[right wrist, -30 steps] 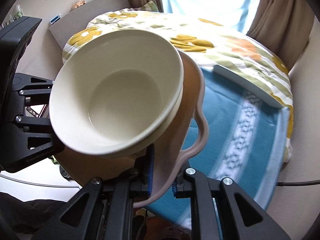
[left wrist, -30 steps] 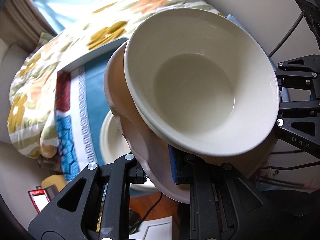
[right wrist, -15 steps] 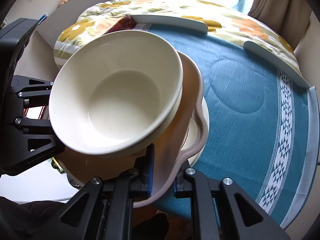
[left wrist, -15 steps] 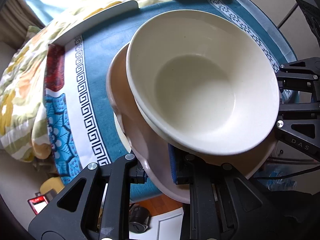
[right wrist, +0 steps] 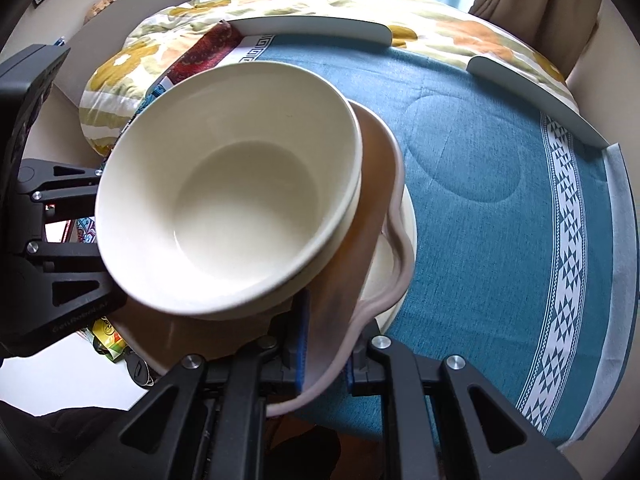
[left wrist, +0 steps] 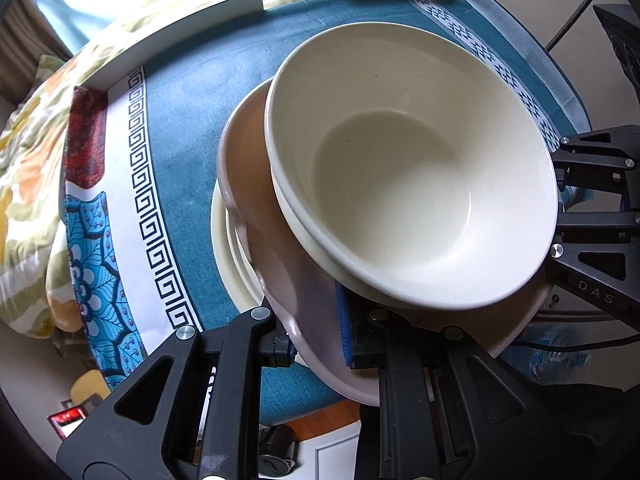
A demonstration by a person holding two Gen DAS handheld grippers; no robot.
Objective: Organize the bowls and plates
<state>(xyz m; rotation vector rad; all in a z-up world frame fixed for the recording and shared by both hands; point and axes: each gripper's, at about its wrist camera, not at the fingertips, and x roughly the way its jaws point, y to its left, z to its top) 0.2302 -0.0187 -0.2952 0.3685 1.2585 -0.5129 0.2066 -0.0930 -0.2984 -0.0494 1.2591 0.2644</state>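
Both grippers have come down with their load since a second ago: the flowered quilt that filled the background then has slid to the far side, and the teal tablecloth (right wrist: 500,208) now lies close beneath.

Left gripper (left wrist: 316,332) and right gripper (right wrist: 324,344) each pinch the rim of one pinkish-brown plate with a wavy edge (left wrist: 288,280), from opposite sides, with the jaws pressed tight on the rim (blue pads show against it in both wrist views). On that plate sit two nested cream bowls (right wrist: 240,216), the upper one deep and empty, the lower showing only as a second rim under it. Plate and bowls tilt in the views.

Directly under the held plate, a cream plate (left wrist: 228,256) rests on the tablecloth, near the counter's near edge; only a crescent of it shows past the wavy rim. Whether the held plate touches it cannot be told.

White raised rails (right wrist: 312,26) run along the counter's far edge, and the cloth's white border with a dark key pattern (left wrist: 148,184) runs down its left side. A floral quilt (right wrist: 460,24) lies beyond the far edge.
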